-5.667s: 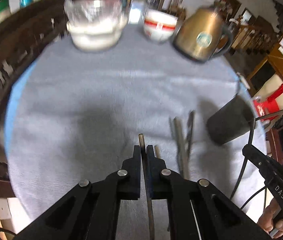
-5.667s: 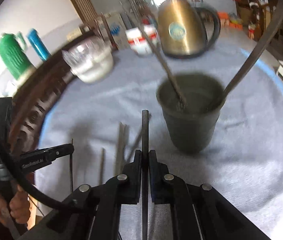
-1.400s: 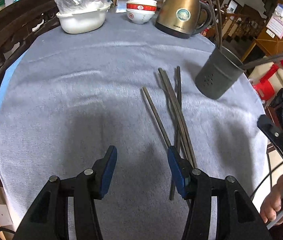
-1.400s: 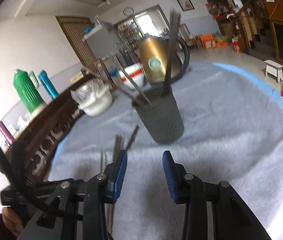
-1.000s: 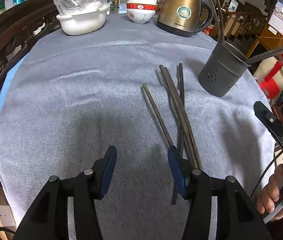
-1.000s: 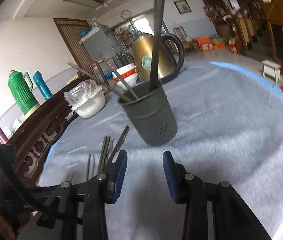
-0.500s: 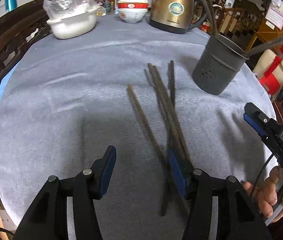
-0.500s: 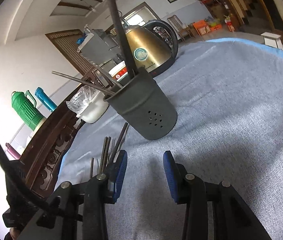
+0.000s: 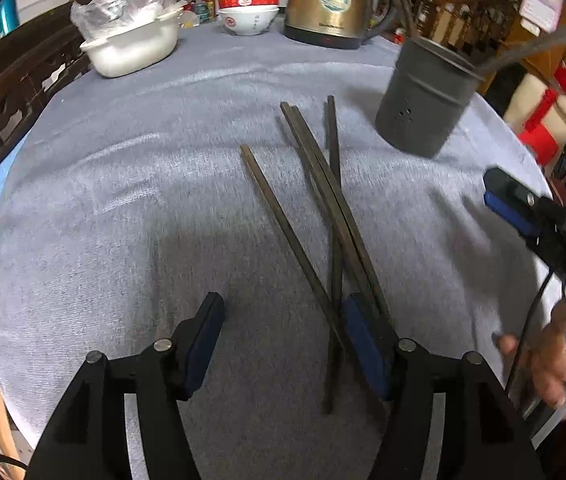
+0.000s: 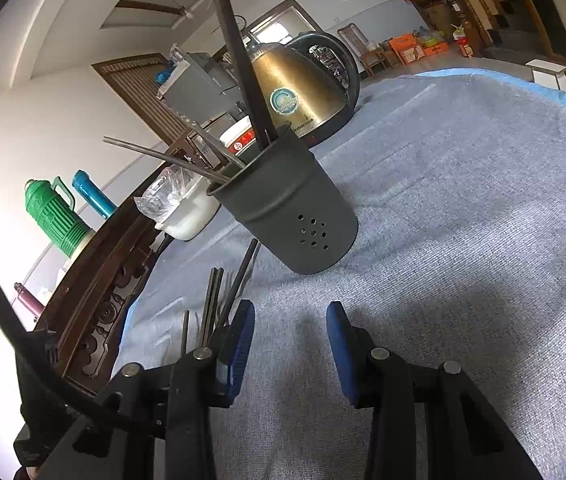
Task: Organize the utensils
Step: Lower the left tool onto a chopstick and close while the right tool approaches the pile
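Diffuse daylight is illuminating both fisheye views, entering brightest through the doorway [image 10: 273, 26] behind the brass-coloured electric kettle [image 10: 297, 92]. A soft shadow is falling on the grey-clothed surface [image 9: 135, 184] ahead of the left gripper's fingers [image 9: 207, 328]. Motion blur is smearing the dark grey perforated utensil holder [image 9: 423, 100] and the right-hand edge. Straight lines are bowing toward dark, vignetted corners.
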### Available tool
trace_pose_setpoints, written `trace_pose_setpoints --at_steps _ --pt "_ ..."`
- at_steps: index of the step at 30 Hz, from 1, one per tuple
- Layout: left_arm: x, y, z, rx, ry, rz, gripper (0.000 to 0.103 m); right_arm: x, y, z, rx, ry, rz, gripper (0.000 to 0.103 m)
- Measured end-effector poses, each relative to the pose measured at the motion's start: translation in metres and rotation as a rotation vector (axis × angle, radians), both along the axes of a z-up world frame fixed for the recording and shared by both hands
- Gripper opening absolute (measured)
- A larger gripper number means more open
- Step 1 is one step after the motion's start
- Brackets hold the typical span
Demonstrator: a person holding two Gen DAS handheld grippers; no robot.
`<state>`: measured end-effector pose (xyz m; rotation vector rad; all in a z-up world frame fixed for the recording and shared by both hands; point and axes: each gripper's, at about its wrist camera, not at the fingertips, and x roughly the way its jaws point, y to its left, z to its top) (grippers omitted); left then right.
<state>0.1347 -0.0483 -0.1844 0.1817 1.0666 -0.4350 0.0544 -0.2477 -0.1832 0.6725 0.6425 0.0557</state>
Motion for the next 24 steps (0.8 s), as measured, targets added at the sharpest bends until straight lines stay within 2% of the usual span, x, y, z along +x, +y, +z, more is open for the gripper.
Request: trace_pose_setpoints --at_steps 3,6,7,9,14,17,24 --pt "-0.009 -0.001 -0.003 0.052 -0.032 -0.022 0.064 0.000 0.000 0.000 0.000 0.002 -0.006 0.042" --pt "-0.012 0.005 -0.004 0.042 -0.042 -0.012 0.061 0.000 -0.001 0.000 0.000 0.005 -0.009 0.041" --pt "-0.012 0.007 -0.004 0.043 -0.045 -0.009 0.057 -0.001 -0.001 0.000 0.000 0.006 -0.010 0.042" --pt "-0.011 0.010 -0.001 0.047 -0.057 -0.008 0.035 -0.001 -0.002 0.000 0.001 0.006 -0.013 0.042" --pt "0.007 0.021 0.000 0.059 -0.074 -0.015 0.020 -0.001 -0.002 0.000 0.001 0.008 -0.016 0.041" --pt "0.024 0.024 0.001 0.051 -0.067 -0.029 0.016 -0.001 -0.002 0.000 0.001 0.008 -0.015 0.041" --pt "0.060 0.017 0.004 0.001 -0.060 -0.045 0.015 -0.001 -0.003 -0.002 0.002 0.016 -0.017 0.041"
